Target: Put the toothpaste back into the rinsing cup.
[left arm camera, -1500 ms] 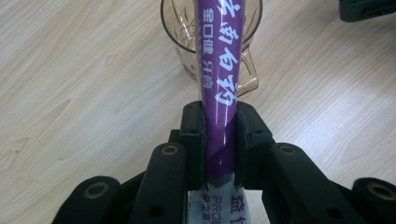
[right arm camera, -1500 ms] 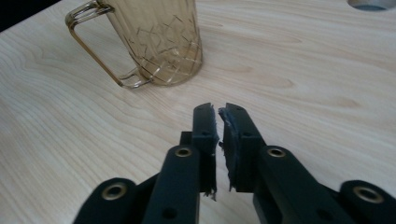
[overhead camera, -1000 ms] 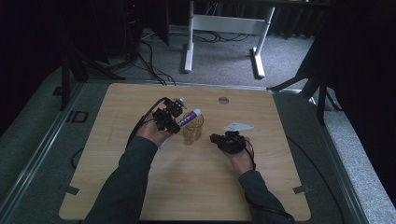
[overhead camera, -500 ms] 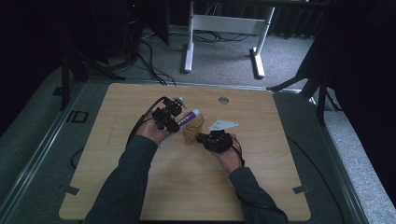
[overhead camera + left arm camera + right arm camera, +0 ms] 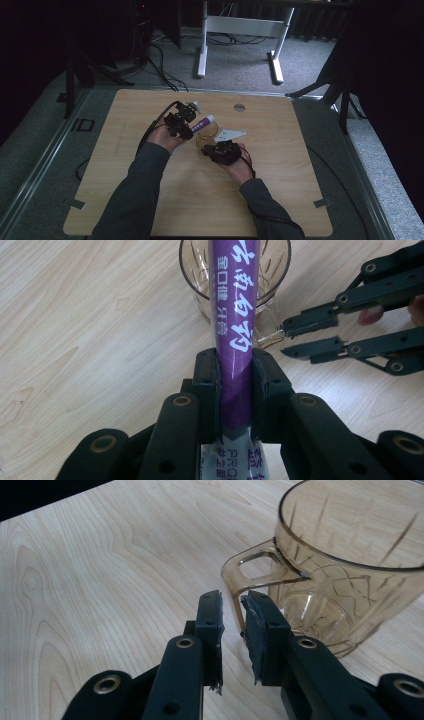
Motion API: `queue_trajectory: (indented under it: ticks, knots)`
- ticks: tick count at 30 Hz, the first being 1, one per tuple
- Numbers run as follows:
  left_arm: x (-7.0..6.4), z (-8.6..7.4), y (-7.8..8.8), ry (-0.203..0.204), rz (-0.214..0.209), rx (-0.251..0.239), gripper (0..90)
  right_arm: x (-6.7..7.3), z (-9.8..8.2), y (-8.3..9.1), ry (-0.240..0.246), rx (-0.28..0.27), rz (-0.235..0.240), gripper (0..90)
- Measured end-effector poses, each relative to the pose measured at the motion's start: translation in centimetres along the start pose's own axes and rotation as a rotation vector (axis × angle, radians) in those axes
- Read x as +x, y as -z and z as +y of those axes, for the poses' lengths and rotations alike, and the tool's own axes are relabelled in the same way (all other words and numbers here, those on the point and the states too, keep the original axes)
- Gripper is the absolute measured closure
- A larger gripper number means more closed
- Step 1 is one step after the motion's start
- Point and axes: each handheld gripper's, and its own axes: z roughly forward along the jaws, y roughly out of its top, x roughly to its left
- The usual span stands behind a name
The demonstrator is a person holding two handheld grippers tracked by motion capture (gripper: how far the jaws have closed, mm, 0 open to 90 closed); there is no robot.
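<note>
While the left tool (image 5: 234,390) clamped the purple toothpaste tube (image 5: 234,305) over the glass mug (image 5: 345,565) on the desk (image 5: 150,210), the right tool (image 5: 232,617), slid closer, had just parted its empty jaws beside the handle, likely to steady it.

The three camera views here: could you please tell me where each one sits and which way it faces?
High view: above the person's side, looking forward and down on the table; both forearms enter from below.
Left gripper view: rides the left gripper, looking along its jaws clamped on the purple tube toward the glass mug.
Right gripper view: rides the right gripper, jaws slightly apart at the mug's handle.
All share the mug.
</note>
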Motion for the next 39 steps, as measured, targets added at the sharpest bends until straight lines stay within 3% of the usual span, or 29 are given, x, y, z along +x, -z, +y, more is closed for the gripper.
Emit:
queue_trajectory:
  ticks: [11, 24, 33, 39]
  knots:
    - [0.2, 0.1, 0.0, 0.004, 0.003, 0.006, 76.0, -0.1, 0.0, -0.9, 0.031, 0.017, -0.013, 79.5]
    - [0.3, 0.3, 0.0, 0.02, 0.008, 0.009, 76.0, -0.1, -0.2, -1.1, 0.048, 0.013, -0.008, 89.2]
    - [0.4, 0.3, 0.0, 0.024, 0.007, 0.007, 76.0, 0.2, -0.3, -1.6, 0.061, 0.003, 0.002, 77.5]
    - [0.4, 0.3, 0.0, 0.023, 0.009, 0.007, 76.0, 0.4, 0.1, -2.3, 0.082, -0.008, -0.009, 74.7]
